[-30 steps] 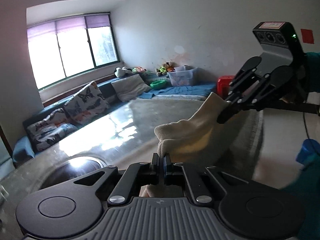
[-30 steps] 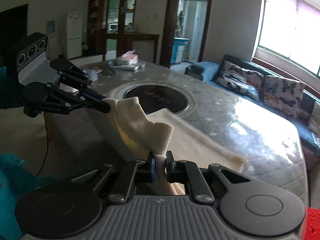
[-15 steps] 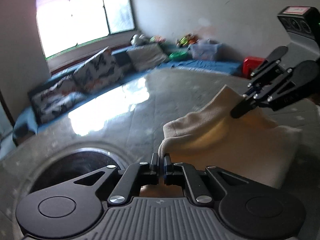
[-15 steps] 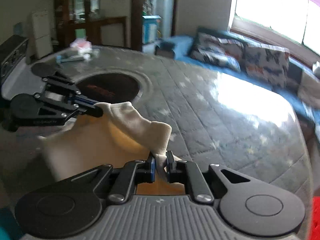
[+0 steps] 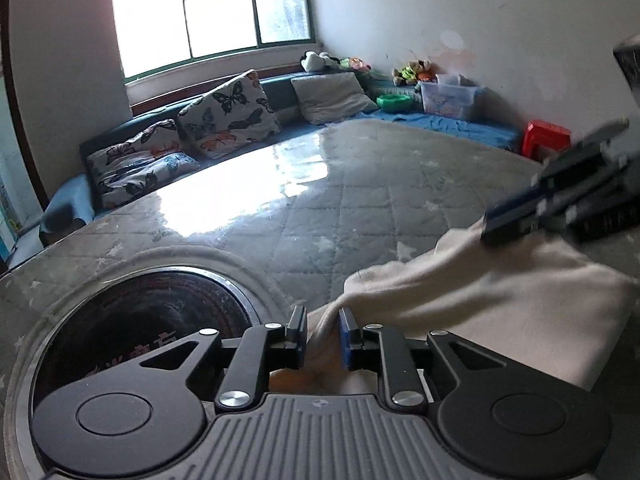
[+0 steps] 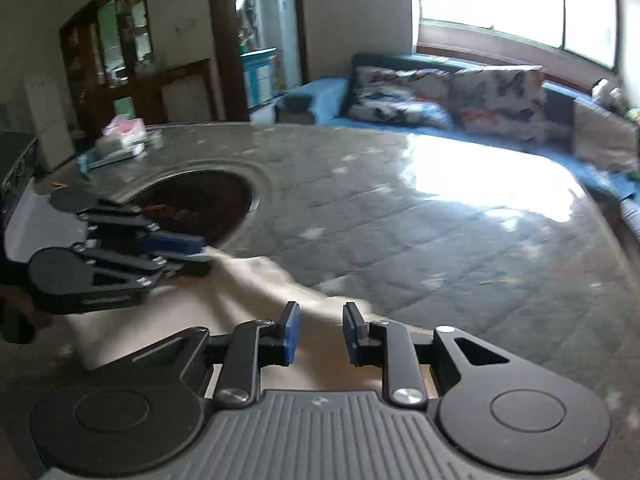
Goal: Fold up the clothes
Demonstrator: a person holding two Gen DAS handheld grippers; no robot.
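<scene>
A cream cloth [image 5: 480,300] lies folded on the grey quilted table cover [image 5: 360,200]. My left gripper [image 5: 323,334] is open, its jaws parted around one corner of the cloth. My right gripper [image 6: 319,332] is open too, with the cloth's other corner [image 6: 280,284] lying between and ahead of its jaws. The right gripper shows blurred in the left wrist view [image 5: 520,220] at the cloth's far corner. The left gripper shows in the right wrist view [image 6: 180,248] at the cloth's left corner.
A dark round inset [image 5: 140,328] lies in the table to the left of the cloth, also in the right wrist view [image 6: 200,204]. A tissue box and papers [image 6: 120,140] sit at the table's far side. A sofa with butterfly cushions [image 5: 224,116] and a red stool [image 5: 546,136] stand beyond.
Both grippers carried the cloth's corners forward and down onto the table, then opened and let go. The cloth now lies folded flat.
</scene>
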